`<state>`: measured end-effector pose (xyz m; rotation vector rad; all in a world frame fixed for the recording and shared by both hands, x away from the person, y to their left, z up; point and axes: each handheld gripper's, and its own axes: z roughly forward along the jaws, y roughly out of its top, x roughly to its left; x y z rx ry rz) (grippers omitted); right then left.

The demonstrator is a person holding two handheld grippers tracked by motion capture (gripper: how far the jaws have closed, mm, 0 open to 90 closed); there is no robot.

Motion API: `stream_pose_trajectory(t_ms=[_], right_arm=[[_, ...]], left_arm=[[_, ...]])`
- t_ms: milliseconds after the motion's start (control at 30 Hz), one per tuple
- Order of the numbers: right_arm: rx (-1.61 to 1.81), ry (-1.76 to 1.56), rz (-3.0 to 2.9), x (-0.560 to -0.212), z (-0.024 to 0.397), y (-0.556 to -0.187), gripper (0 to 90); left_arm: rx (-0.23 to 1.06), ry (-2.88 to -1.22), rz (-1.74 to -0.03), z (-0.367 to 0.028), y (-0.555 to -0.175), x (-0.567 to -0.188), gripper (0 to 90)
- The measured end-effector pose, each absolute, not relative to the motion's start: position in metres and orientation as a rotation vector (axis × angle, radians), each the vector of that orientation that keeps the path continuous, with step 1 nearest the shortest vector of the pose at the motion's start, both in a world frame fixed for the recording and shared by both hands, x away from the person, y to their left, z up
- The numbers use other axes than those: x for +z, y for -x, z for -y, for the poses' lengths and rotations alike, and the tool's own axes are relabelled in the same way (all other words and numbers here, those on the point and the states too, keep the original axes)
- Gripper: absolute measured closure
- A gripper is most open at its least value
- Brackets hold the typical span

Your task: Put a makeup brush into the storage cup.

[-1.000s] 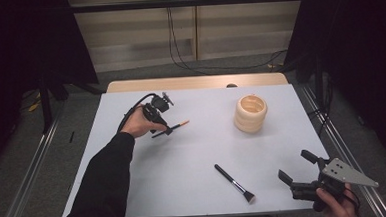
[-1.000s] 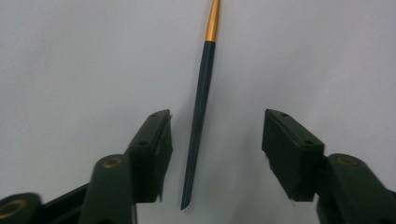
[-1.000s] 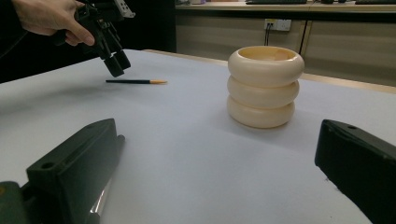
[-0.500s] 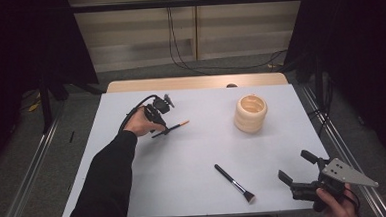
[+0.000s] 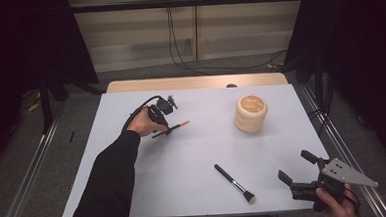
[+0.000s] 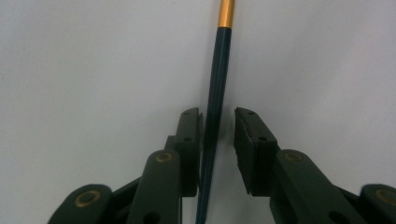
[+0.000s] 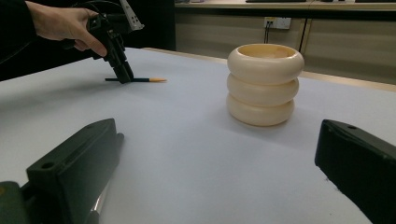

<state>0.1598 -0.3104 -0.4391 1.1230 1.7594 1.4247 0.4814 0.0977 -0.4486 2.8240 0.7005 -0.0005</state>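
A slim dark stick with an orange tip point(image 5: 174, 127) lies flat on the white table point(image 5: 193, 158), left of the middle. My left gripper point(image 5: 164, 127) points down over it, and its jaws have just been closing. In the left gripper view the stick point(image 6: 215, 93) runs between the pads; the left pad touches it and a gap remains at the right pad. My right gripper point(image 5: 295, 166) is held open near the front right corner with nothing in it. From there I see the left gripper point(image 7: 122, 74) standing on the stick point(image 7: 135, 80).
A cream ribbed holder point(image 5: 251, 113) made of three stacked rings stands at the right back of the table, with its mouth upward. A black makeup brush point(image 5: 234, 182) lies near the front edge, left of my right gripper.
The left hand has barely shifted over the stick. The right gripper, the holder and the makeup brush are where they were.
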Motion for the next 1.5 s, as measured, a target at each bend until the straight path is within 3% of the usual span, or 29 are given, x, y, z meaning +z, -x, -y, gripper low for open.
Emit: stream_pose_trajectory(t_ms=[267, 967, 1500], right_arm=[[1.414, -1.13, -1.759, -0.439, 0.311, -0.16, 0.0], [1.415, -1.138, -1.761, -0.44, 0.31, -0.16, 0.0], [1.411, -1.128, -1.762, -0.44, 0.31, -0.16, 0.0]], left_arm=[[-0.039, -2.872, -0.667, -0.094, -0.482, -0.448, 84.1], [-0.106, -2.777, -0.758, -0.103, -0.483, -0.448, 84.4], [-0.086, -2.674, -0.797, -0.117, -0.481, -0.438, 84.5]])
